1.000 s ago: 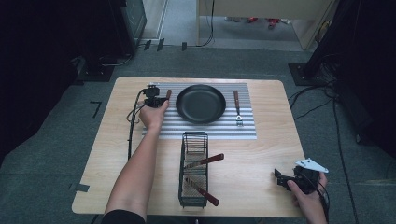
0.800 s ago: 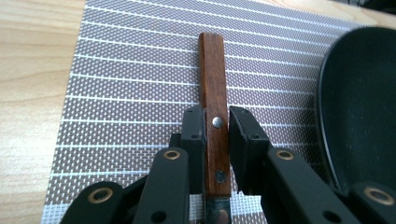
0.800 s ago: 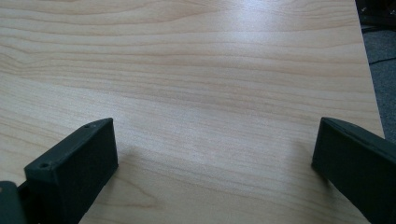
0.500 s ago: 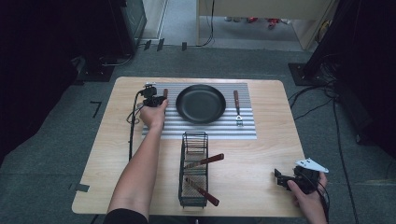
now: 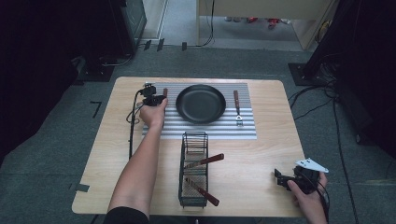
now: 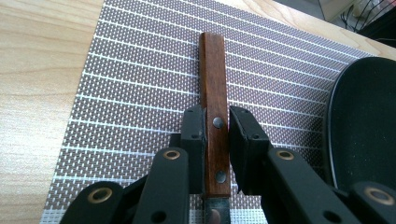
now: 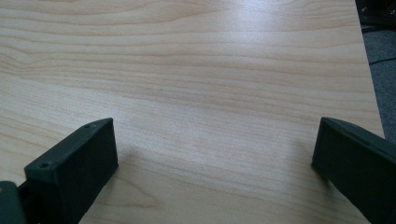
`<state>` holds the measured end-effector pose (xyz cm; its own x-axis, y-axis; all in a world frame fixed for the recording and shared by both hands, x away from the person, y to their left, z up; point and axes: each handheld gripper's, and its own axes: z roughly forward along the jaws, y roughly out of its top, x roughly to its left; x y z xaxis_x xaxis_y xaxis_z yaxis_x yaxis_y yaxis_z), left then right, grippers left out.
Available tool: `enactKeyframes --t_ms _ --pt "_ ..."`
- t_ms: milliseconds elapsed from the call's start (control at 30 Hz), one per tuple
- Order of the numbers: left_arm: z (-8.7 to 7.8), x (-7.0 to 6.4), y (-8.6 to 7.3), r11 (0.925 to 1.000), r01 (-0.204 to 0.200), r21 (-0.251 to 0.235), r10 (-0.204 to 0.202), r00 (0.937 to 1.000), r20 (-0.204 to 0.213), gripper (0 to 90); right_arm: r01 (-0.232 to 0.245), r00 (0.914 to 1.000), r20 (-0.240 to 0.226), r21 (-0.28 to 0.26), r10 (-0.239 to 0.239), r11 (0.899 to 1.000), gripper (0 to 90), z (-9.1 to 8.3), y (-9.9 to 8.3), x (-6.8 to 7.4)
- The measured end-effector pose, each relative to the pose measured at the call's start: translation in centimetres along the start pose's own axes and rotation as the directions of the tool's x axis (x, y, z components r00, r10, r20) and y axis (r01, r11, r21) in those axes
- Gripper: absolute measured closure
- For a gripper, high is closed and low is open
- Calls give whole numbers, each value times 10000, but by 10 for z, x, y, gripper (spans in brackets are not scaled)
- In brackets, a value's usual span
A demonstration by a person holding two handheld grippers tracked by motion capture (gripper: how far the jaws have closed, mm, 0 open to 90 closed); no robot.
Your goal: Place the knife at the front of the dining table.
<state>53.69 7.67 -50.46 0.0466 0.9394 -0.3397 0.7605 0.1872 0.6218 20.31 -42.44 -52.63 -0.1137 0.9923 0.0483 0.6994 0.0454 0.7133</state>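
Left gripper [image 6: 216,135] pinching wooden knife handle [image 6: 214,93] on placemat's [image 6: 140,93] left edge beside pan [image 6: 369,126], likely laying a place setting. Right gripper [image 7: 212,163] spread wide, idle near table's [image 7: 196,70] right front corner.

Brown wood handle [image 6: 214,109], grey white-striped woven mat [image 6: 140,93], black pan [image 5: 200,103], pale woodgrain desk [image 7: 210,70], black claws.

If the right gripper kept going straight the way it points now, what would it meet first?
Nothing, as far as shown: ahead of the right gripper, with its fingers spread wide, lies bare table up to its far edge. Its height above the wood is unclear.
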Motion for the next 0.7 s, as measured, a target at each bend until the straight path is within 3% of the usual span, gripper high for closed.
enactKeyframes --t_ms 333,467,500,533,600,700 --pt "0 2 0 10000 72 -28 -71 9995 294 734 -9 10000 -10 -6 9 10000 0 0 0 0" --pt "-2 1 1 10000 -31 -87 34 9993 367 604 -15 10000 -20 -3 15 10000 0 0 0 0" --pt "-5 1 1 9998 -64 -200 72 9991 423 528 -10 10000 -15 -4 10 10000 0 0 0 0" --pt "-6 0 2 9996 -136 -246 146 9992 385 528 -10 10000 -15 -4 10 10000 0 0 0 0" --pt "-15 -3 5 9978 -332 -580 364 9978 555 401 -26 10000 -31 -11 26 10000 0 0 0 0" --pt "-23 -6 6 9956 -637 -686 679 9959 603 197 -16 10000 -19 -7 16 10000 0 0 0 0"
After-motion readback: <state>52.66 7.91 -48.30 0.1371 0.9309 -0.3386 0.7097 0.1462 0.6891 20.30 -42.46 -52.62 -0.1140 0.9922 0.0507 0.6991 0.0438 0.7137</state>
